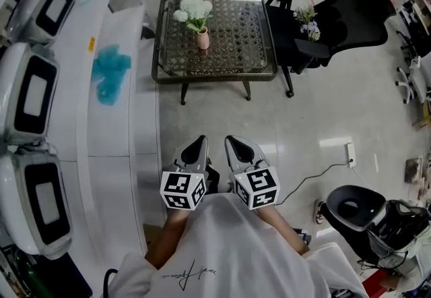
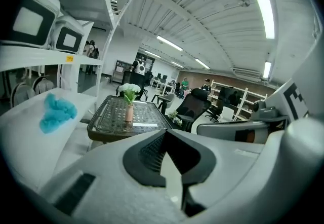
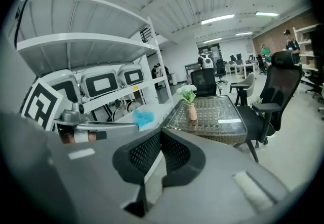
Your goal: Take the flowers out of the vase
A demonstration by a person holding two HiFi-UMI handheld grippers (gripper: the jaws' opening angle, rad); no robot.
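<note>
A small pink vase (image 1: 202, 39) with white flowers (image 1: 194, 7) stands on the glass-topped wicker table (image 1: 236, 64) far ahead of me. Both grippers hang side by side over the floor, well short of the table. My left gripper (image 1: 199, 144) and my right gripper (image 1: 235, 142) are both shut with nothing in them. In the left gripper view the vase (image 2: 129, 112) and flowers (image 2: 129, 87) show small beyond the shut left gripper (image 2: 164, 133). The right gripper view shows the vase (image 3: 192, 112) and flowers (image 3: 187, 89) past the shut right gripper (image 3: 161, 133).
A long white counter (image 1: 118, 121) runs along the left with a blue cloth (image 1: 111, 73) on it and white machines (image 1: 30, 94) beside it. Black office chairs (image 1: 343, 17) stand right of the table, one holding a small bunch of flowers (image 1: 308, 22). A cable (image 1: 316, 175) crosses the floor.
</note>
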